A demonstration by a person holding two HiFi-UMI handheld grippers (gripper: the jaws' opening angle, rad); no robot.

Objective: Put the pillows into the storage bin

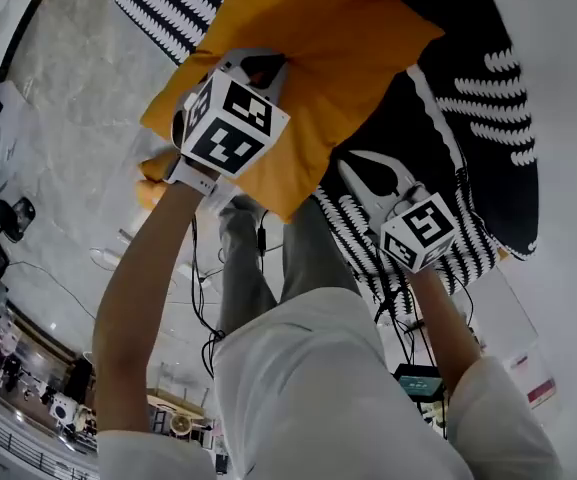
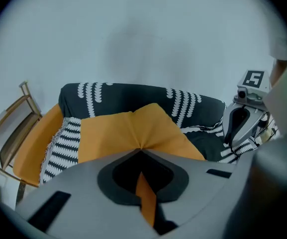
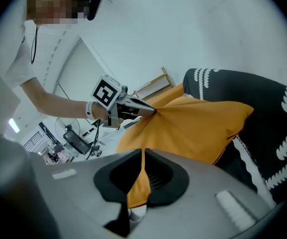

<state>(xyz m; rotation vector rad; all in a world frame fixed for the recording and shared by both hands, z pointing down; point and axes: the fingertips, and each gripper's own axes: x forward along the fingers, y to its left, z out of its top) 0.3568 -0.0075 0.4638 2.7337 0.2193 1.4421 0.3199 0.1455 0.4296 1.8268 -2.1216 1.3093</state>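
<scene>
An orange pillow [image 1: 343, 48] hangs in the air between both grippers, in front of a large black pillow with white scallop print [image 1: 473, 98]. My left gripper [image 1: 264, 68] is shut on a pinch of the orange cover at the pillow's left side; the fabric runs between its jaws [image 2: 141, 151]. Lower right, my right gripper [image 1: 365, 171] is shut on the pillow's bottom edge, with orange cloth gathered between its jaws [image 3: 143, 152]. The right gripper view shows the left gripper [image 3: 133, 108] pulling the orange pillow [image 3: 198, 123] taut. No storage bin is in view.
A black-and-white striped cushion [image 2: 61, 146] and another orange cushion [image 2: 31, 141] lie left of the black pillow [image 2: 133, 96]. A wooden frame [image 2: 14, 121] stands at the far left. Cables trail over the marble floor [image 1: 78, 138] by the person's legs [image 1: 298, 258].
</scene>
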